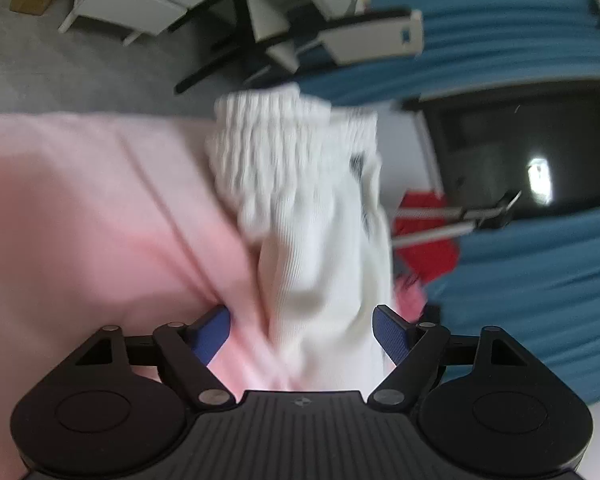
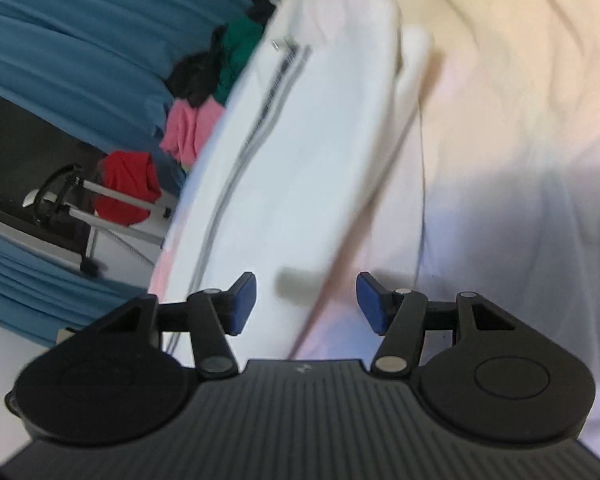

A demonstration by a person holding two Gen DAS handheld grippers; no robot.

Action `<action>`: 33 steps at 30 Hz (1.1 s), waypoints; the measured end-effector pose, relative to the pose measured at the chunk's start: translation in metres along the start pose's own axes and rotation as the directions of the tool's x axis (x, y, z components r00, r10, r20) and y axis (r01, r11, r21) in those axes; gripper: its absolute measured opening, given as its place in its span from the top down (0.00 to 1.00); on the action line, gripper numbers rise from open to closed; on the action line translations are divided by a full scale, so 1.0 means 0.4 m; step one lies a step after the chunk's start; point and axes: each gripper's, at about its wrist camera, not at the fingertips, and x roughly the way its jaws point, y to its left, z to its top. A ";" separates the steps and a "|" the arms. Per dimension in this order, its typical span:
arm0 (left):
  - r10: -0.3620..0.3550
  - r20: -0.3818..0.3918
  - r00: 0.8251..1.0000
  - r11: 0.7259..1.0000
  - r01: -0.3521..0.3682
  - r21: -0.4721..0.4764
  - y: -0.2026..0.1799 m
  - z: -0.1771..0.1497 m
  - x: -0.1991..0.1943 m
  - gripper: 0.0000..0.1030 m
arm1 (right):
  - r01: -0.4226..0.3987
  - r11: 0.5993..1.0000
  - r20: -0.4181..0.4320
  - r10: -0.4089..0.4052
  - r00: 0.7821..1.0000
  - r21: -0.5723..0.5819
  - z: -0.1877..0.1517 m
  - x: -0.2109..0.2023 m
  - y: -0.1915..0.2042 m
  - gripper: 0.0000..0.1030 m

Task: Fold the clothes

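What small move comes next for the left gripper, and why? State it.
Probably close the left gripper on the white ribbed garment. Its blue pads stand wide apart with the white cloth bunched between them over the pink fabric, so nothing looks clamped yet. The right gripper is also open beside the white zippered cloth. The blur makes this tentative.

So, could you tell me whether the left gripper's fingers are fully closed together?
No, the left gripper has its blue pads spread wide, with pink cloth and white ribbed fabric between them.
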 end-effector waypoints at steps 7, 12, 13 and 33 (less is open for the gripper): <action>0.068 0.175 0.982 0.996 -0.077 0.042 -0.016 0.023 0.103 0.38 | -0.037 0.999 0.128 0.040 0.991 -0.027 0.038 0.104 0.001 0.43; 0.106 0.243 0.964 0.984 -0.137 0.117 -0.064 -0.002 0.097 0.71 | -0.031 0.997 0.235 0.047 0.971 -0.070 0.063 0.146 0.005 0.63; 0.101 0.246 0.964 0.985 -0.132 0.112 -0.072 -0.005 0.082 0.78 | -0.035 0.997 0.250 0.050 0.967 -0.061 0.063 0.151 0.001 0.73; 0.000 0.304 0.953 1.000 -0.004 0.012 -0.137 -0.059 -0.348 0.91 | -0.089 0.996 0.264 0.079 0.961 0.026 0.029 -0.203 -0.004 0.86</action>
